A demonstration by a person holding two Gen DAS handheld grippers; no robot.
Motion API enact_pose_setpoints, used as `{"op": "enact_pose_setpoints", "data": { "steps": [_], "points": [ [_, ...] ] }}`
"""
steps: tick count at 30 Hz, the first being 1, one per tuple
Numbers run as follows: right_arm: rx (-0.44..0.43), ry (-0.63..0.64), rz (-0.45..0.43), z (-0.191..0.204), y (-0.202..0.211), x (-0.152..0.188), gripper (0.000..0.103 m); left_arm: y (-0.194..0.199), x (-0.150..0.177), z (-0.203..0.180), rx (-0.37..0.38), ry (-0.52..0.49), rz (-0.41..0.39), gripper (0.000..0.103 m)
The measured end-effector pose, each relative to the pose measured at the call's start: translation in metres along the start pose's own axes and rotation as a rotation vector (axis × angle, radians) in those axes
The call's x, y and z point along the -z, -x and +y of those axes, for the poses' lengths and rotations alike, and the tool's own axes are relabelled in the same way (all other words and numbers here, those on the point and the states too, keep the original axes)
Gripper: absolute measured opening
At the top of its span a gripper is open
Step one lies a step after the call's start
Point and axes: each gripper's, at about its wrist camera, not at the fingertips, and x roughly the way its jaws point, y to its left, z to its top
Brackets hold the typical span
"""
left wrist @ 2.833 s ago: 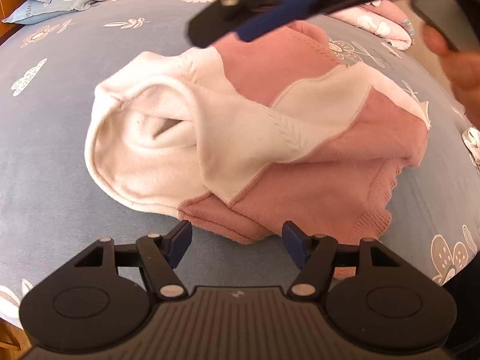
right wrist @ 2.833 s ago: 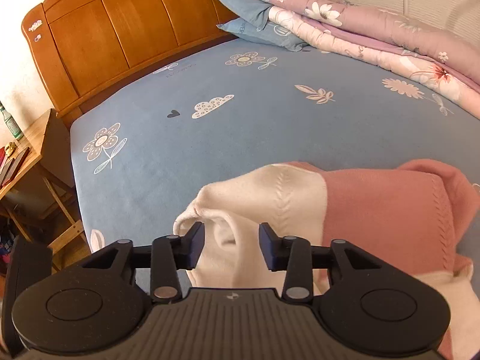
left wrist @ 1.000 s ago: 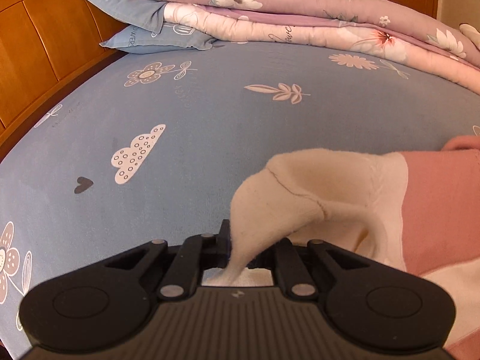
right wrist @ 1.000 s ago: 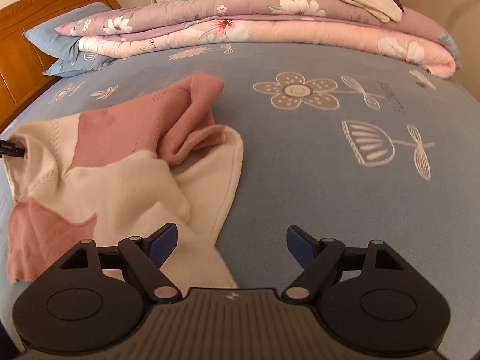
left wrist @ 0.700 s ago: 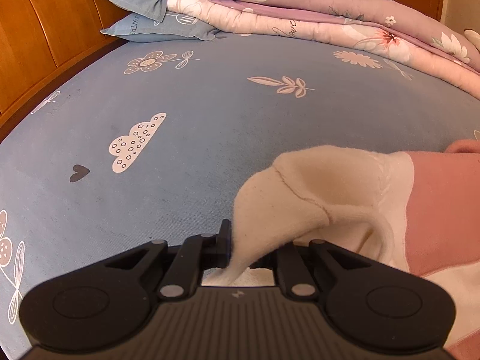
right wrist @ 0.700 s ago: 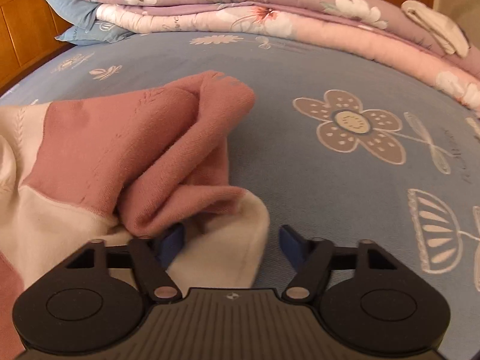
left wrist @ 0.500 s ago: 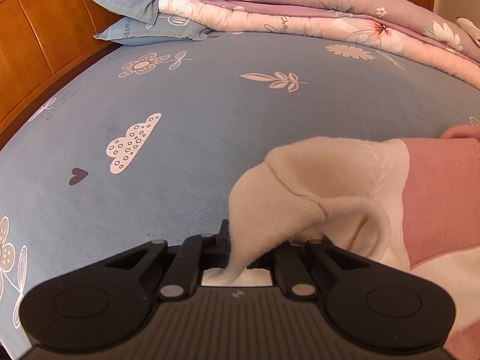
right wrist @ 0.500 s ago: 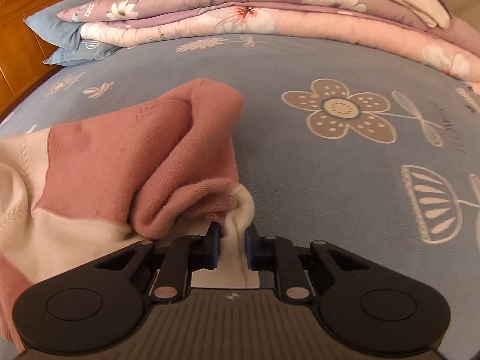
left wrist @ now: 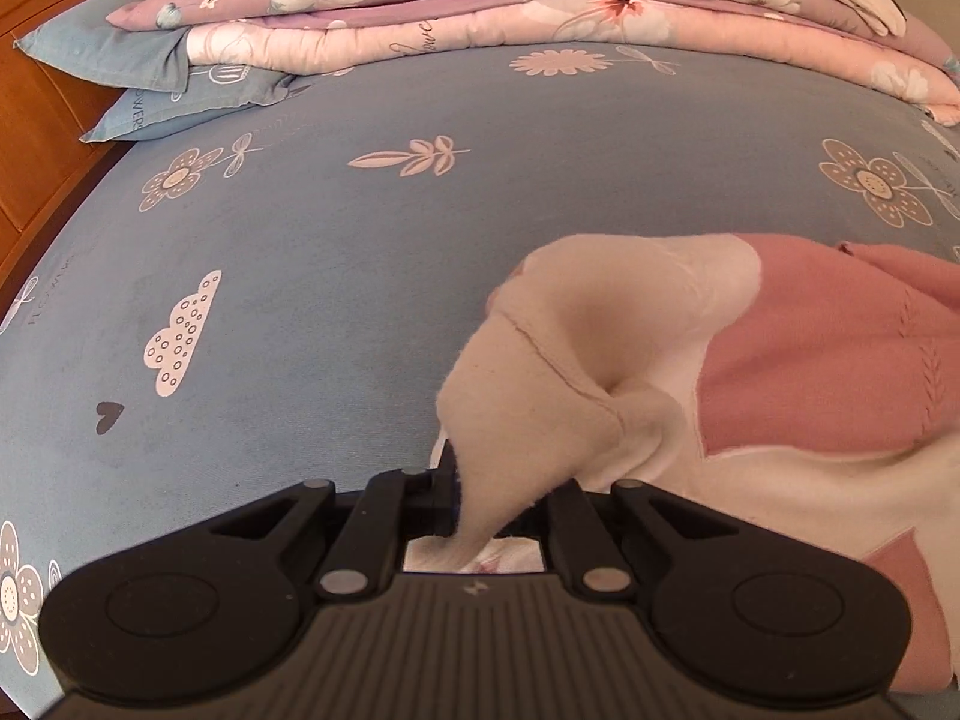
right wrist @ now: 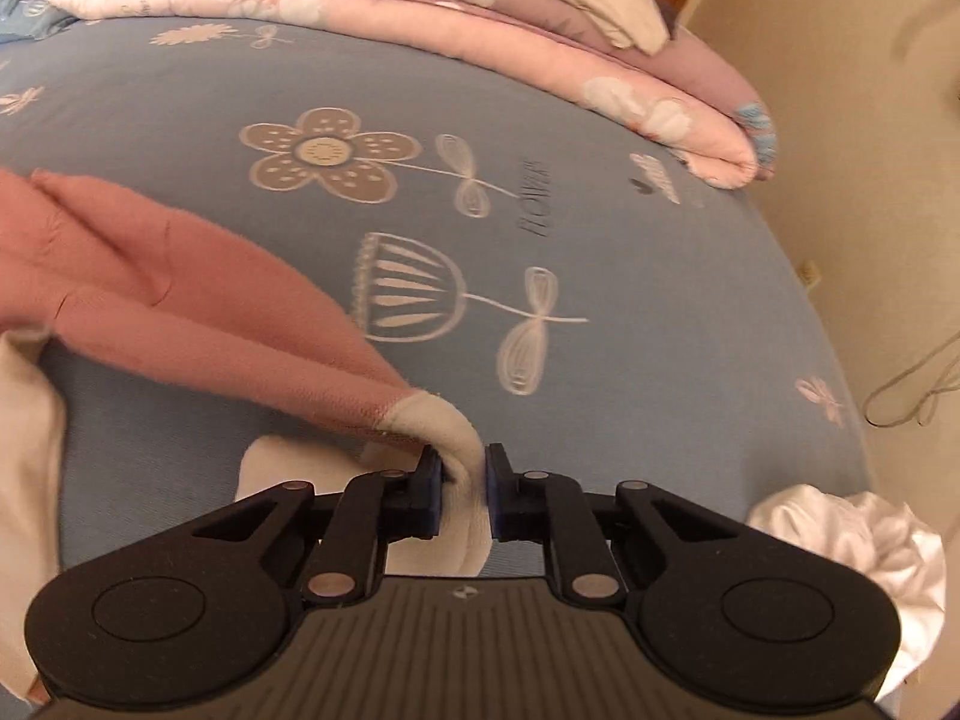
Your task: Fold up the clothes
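Both cameras sit low and close over the bed, each looking along its own claw toward the folded quilt at the far side, which both views share with the pink-and-cream garment.

Left gripper: black ribbed body, round discs either side, silver rivets behind the fingers. Right gripper: same build, blue pads on the fingertips.
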Motion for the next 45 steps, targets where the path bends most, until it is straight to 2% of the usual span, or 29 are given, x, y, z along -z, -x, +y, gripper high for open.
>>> {"op": "enact_pose_setpoints", "data": {
  "steps": [3,5,7,8,9,11,14,15,16,18,23,26,31,35,38,42,45],
  "points": [
    [0.103,-0.018,0.028,-0.028,-0.009,0.004,0.017,-0.006,-0.003,-0.017,0.012,-0.026,0.006,0.006],
    [0.123,-0.057,0.065,-0.034,-0.029,0.005,0.017,-0.012,-0.006,-0.03,0.018,-0.042,0.017,0.007],
    [0.09,-0.049,0.069,-0.021,-0.027,0.012,0.021,-0.017,-0.006,-0.04,0.017,-0.058,0.025,0.01],
    [0.067,-0.035,0.064,-0.012,-0.021,0.016,0.027,-0.017,-0.005,-0.042,0.012,-0.067,0.026,0.011],
    [0.044,-0.02,0.059,-0.003,-0.015,0.02,0.041,-0.016,-0.004,-0.043,0.008,-0.074,0.025,0.017],
    [-0.002,0.008,0.05,0.015,-0.004,0.029,0.053,-0.009,0.001,-0.039,0.016,-0.08,0.019,0.019],
    [-0.071,0.051,0.036,0.042,0.013,0.042,0.06,0.006,0.013,-0.028,0.022,-0.088,0.014,0.025],
    [-0.093,0.066,0.031,0.051,0.019,0.046,0.064,0.012,0.018,-0.026,0.022,-0.092,0.013,0.033],
    [-0.116,0.08,0.026,0.06,0.024,0.051,0.065,0.018,0.025,-0.025,0.02,-0.097,0.013,0.041],
    [-0.162,0.109,0.017,0.079,0.036,0.06,0.065,0.029,0.039,-0.028,0.017,-0.126,0.006,0.045],
    [-0.269,0.087,0.025,0.11,0.053,0.077,0.065,0.046,0.076,-0.041,0.05,-0.168,0.051,0.046],
    [-0.332,0.048,0.039,0.125,0.061,0.086,0.065,0.05,0.099,-0.049,0.112,-0.124,0.089,0.046],
    [-0.423,-0.015,0.059,0.147,0.073,0.101,0.065,0.054,0.128,-0.059,0.168,-0.054,0.13,0.046],
    [-0.369,-0.007,0.038,0.14,0.079,0.111,0.066,0.058,0.141,-0.067,0.175,-0.047,0.133,0.046],
    [-0.339,-0.049,0.013,0.124,0.079,0.109,0.065,0.056,0.147,-0.07,0.183,-0.027,0.141,0.047],
    [-0.313,-0.053,-0.048,0.106,0.076,0.085,0.066,0.053,0.149,-0.077,0.18,-0.027,0.143,0.047],
    [-0.319,-0.05,-0.097,0.099,0.059,0.041,0.067,0.05,0.148,-0.084,0.178,-0.031,0.147,0.047]
  ]
}}
